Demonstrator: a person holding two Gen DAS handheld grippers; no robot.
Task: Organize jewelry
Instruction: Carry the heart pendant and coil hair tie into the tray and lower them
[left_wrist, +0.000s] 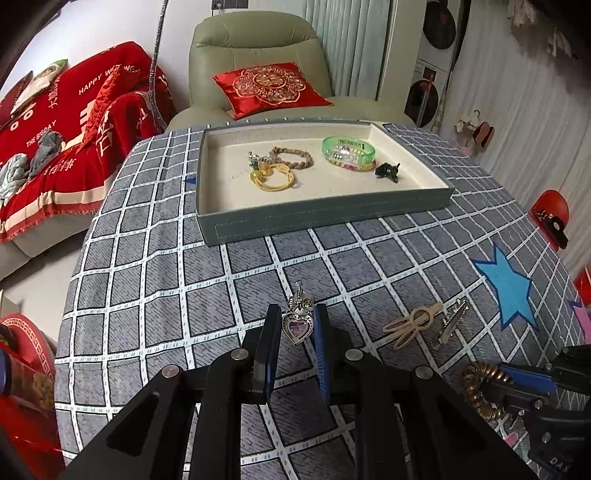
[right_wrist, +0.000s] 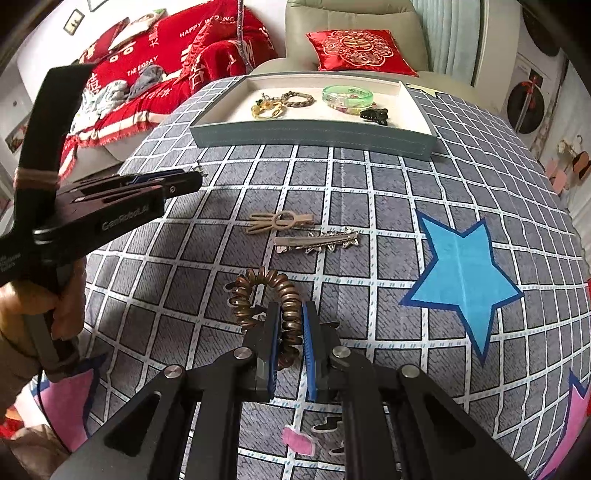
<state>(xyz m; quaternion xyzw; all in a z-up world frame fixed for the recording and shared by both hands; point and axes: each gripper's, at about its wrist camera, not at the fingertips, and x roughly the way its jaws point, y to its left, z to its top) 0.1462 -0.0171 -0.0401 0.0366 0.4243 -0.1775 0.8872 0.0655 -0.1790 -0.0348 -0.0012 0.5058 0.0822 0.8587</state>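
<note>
My left gripper (left_wrist: 295, 314) is shut on a silver heart pendant (left_wrist: 296, 325) with a purple stone, held above the checked tablecloth. My right gripper (right_wrist: 290, 310) is shut on a bronze spiral hair tie (right_wrist: 266, 295), which also shows in the left wrist view (left_wrist: 480, 387). A grey jewelry tray (left_wrist: 325, 218) with a cream lining stands at the far side of the table. It holds a gold bracelet (left_wrist: 275, 177), a braided bracelet (left_wrist: 295, 157), a green bangle (left_wrist: 349, 151) and a black claw clip (left_wrist: 388, 171). The tray also shows in the right wrist view (right_wrist: 314, 136).
A beige hair clip (right_wrist: 282, 221) and a silver barrette (right_wrist: 317, 242) lie on the cloth between the grippers and the tray. A blue paper star (right_wrist: 461, 280) lies at the right. A sofa with a red blanket (left_wrist: 66, 147) and an armchair (left_wrist: 258, 55) stand beyond the table.
</note>
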